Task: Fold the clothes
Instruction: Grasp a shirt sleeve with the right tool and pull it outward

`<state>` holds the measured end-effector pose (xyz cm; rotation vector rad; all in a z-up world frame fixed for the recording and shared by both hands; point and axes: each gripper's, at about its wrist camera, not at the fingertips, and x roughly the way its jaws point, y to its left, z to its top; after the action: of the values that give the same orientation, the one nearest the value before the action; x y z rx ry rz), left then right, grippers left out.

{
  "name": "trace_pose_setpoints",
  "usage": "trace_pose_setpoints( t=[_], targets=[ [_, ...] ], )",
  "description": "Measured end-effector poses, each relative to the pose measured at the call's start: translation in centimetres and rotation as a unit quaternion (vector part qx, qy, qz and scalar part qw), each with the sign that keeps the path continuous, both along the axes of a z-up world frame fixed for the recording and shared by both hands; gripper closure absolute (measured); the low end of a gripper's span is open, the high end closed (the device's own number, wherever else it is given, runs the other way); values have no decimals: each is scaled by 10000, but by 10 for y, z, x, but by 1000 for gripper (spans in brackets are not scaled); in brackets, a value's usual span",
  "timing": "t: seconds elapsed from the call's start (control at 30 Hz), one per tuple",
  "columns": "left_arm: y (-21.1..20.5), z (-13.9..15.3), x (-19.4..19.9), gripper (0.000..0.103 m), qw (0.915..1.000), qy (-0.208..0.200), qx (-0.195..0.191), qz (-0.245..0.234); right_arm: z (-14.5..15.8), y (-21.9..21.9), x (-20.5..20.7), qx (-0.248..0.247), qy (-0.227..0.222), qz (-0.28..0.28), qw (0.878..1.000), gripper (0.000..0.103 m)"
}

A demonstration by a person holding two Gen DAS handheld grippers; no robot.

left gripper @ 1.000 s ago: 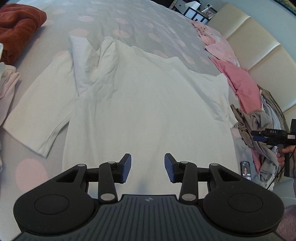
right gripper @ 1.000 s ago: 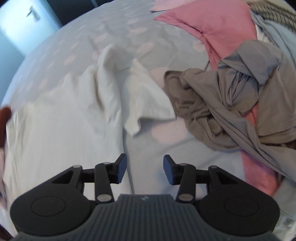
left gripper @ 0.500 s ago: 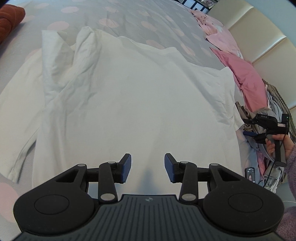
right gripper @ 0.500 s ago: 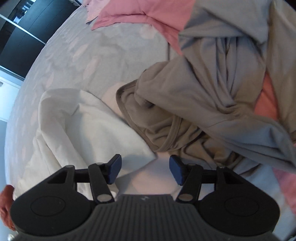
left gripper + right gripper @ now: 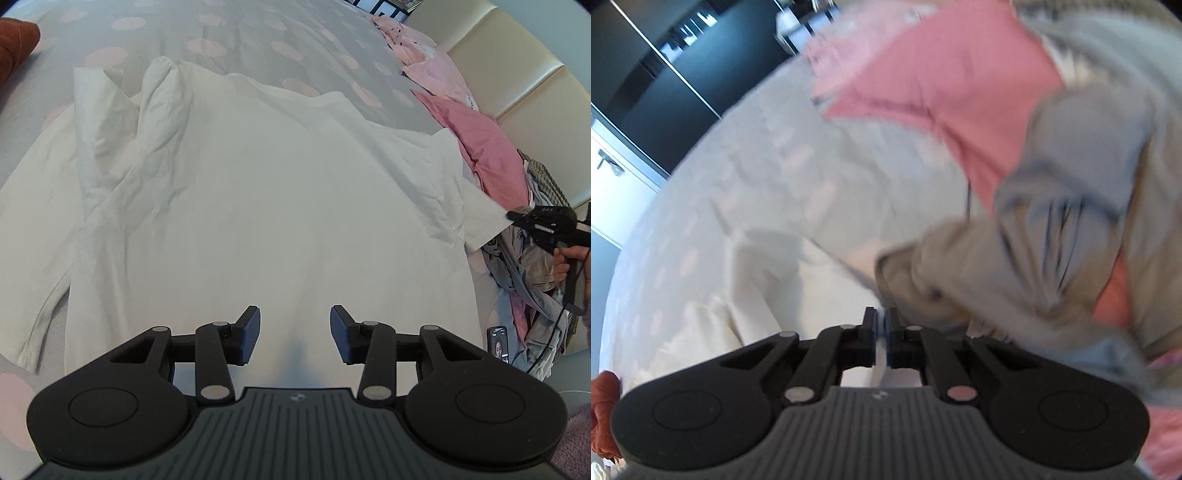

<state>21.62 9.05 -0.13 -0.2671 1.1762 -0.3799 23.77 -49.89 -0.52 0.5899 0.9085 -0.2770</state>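
Left wrist view: we see the left gripper (image 5: 294, 334), jaws spread, over a white shirt (image 5: 258, 206) lying flat on the dotted bed (image 5: 258, 40). Our right gripper (image 5: 882, 334) pinches the shirt's sleeve beside a clothes pile (image 5: 1071, 221).

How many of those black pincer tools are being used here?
2. The left gripper hovers open over the white T-shirt; the right gripper pinches that shirt's sleeve.

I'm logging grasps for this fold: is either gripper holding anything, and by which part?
The right gripper pinches the white T-shirt at its sleeve's edge. The left gripper is open, holding nothing.
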Motion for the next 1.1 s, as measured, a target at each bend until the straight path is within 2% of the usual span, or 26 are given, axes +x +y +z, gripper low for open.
trace_pose_setpoints(
  t=[0.37,0.53,0.77,0.93,1.1],
  targets=[
    [-1,15,-17,63,9997,-251,81,-11,129,-52,-24,-1099,-490,-282,9923,98],
    [3,15,-18,63,9995,-265,162,101,165,-77,-45,-1378,-513,-498,9879,98],
    [7,23,-22,63,9992,-353,80,173,231,-65,-66,-1704,-871,-301,9811,98],
    [6,31,-30,63,9988,-472,-18,113,269,-5,-105,-1651,-1261,676,9758,98],
    [8,34,-38,63,9985,-521,-42,176,307,56,-144,-1580,-1637,1647,9597,98]
  ],
)
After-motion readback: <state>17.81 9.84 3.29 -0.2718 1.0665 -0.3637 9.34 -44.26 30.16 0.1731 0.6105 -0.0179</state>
